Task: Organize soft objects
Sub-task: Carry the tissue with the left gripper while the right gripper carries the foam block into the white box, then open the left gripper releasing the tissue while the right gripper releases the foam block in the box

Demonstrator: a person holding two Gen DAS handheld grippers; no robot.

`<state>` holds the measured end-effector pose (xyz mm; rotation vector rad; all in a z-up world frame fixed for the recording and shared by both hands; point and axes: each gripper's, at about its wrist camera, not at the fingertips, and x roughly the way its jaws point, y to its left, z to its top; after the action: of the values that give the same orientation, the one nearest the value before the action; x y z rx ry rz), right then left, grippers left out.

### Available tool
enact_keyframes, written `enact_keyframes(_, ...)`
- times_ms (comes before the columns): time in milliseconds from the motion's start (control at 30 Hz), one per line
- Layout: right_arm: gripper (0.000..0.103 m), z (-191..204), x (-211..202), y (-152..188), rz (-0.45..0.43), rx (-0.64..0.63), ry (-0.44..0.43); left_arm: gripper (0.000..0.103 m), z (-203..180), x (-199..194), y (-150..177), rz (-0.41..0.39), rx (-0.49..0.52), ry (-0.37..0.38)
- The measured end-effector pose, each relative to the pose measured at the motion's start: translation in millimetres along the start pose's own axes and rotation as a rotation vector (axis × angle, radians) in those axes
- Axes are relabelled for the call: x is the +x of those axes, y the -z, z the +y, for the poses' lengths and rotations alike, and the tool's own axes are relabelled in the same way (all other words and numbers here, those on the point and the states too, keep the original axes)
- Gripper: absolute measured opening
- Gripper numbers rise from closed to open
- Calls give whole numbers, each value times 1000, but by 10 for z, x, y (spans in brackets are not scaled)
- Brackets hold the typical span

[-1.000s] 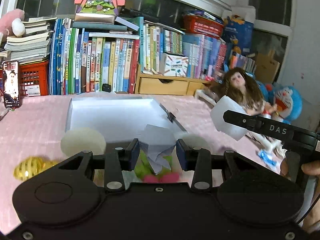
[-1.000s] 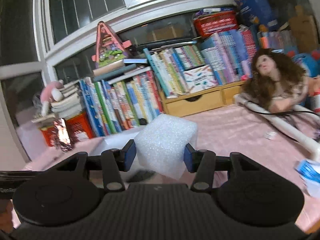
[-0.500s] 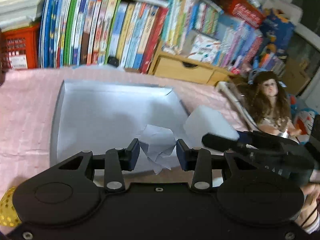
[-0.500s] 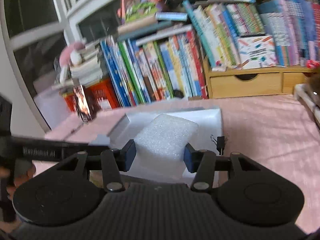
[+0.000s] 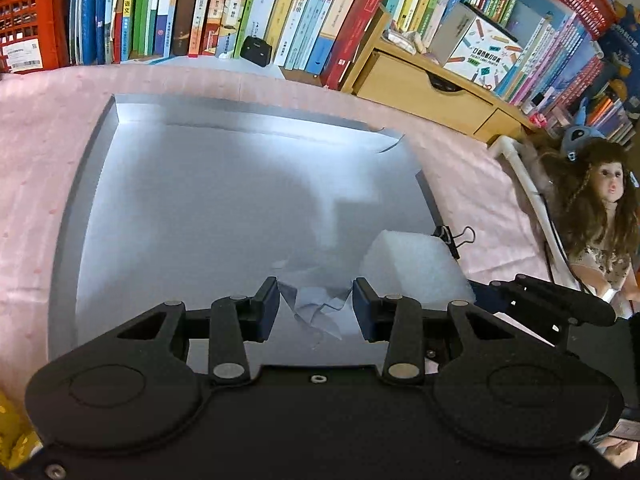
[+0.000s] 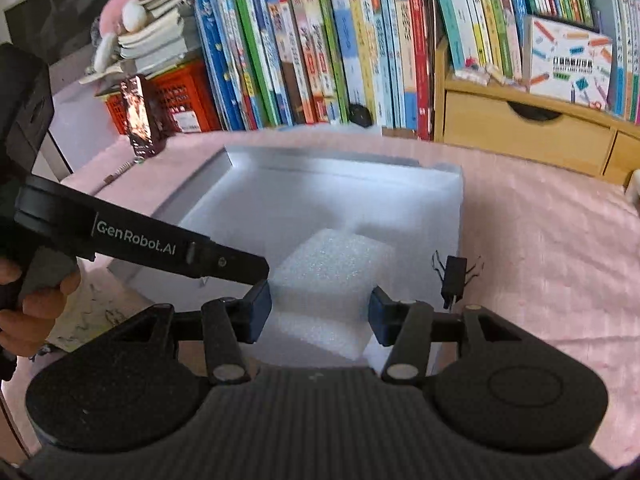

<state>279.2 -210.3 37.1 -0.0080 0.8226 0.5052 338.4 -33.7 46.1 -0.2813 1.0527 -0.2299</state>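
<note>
Left gripper: fingers set wide, crumpled paper loose between them, lying on the tray floor, apparently released.

Right gripper: fingers wide, foam block between them, resting in the tray; contact with the pads cannot be told.

Progress: both soft items appear delivered; a yellow object behind-left of the left gripper is still outside.

View differences: left view alone shows the doll; right view alone shows the holding hand.
</note>
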Motion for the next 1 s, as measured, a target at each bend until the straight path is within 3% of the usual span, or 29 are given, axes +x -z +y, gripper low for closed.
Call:
enact_keyframes(533,59,-90,196,28,66,16,7,38,52,262,58,43,-25,2)
enact_keyframes(567,65,-97,193,29,64,18,9,41,51,260,56,44,-25,4)
enact_keyframes(833,79,-78,90,28,39,16,9,72,-3,70,90,-20,37,-22)
enact_keyframes(1000,84,-79,-63,42,6,29,2,79,-31,-154,150,-65,62,-5)
